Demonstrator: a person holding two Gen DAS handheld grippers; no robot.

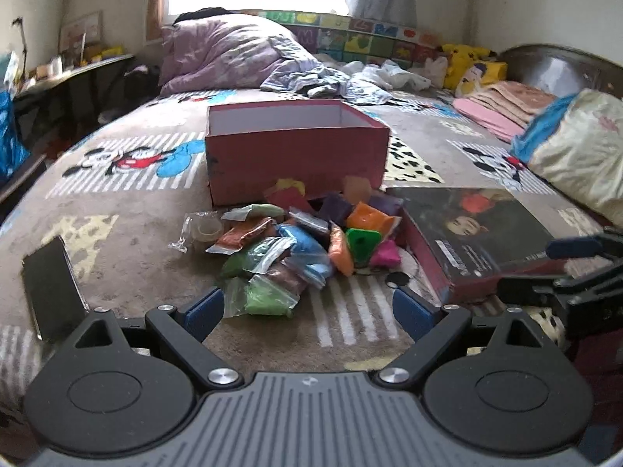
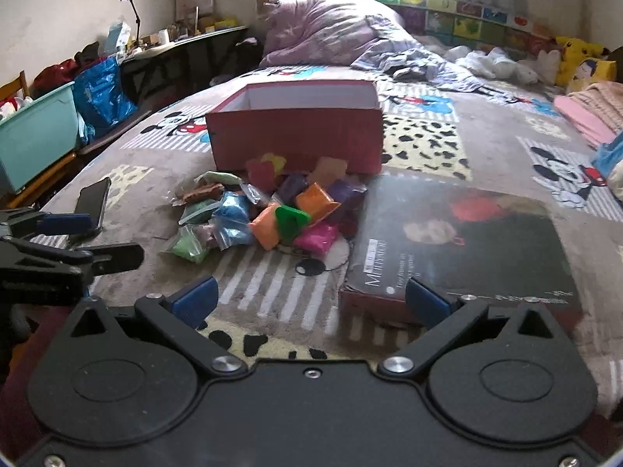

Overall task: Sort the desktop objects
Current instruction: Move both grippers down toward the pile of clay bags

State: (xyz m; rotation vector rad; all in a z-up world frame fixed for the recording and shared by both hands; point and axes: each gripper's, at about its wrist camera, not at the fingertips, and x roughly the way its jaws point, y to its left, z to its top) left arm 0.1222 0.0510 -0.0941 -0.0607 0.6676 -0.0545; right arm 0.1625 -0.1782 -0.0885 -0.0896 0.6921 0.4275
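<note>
Step in hand, as judged: start of sort, pre-grasp. Nothing is held and the open red cardboard box (image 1: pixel 296 148) shows no contents from these angles.

Work items: pile of small clear zip bags of coloured clay (image 1: pixel 288 249), centre of left-wrist view, lying on the cartoon-print bed cover (image 1: pixel 117 202) just in front of the box. Flat dark printed box lid (image 2: pixel 467 241) lies right of pile, touching it.

Left hand-held gripper (image 1: pixel 307 311): jaws wide, empty, low over the cover, aimed at the near green bag (image 1: pixel 268 299).

Right hand-held gripper (image 2: pixel 311 299): jaws wide, empty, near corner of lid between its fingers.

Next move calls for: advance left gripper, straddle one bag, close gently (soft, slippery film), lift over box rim.
</note>
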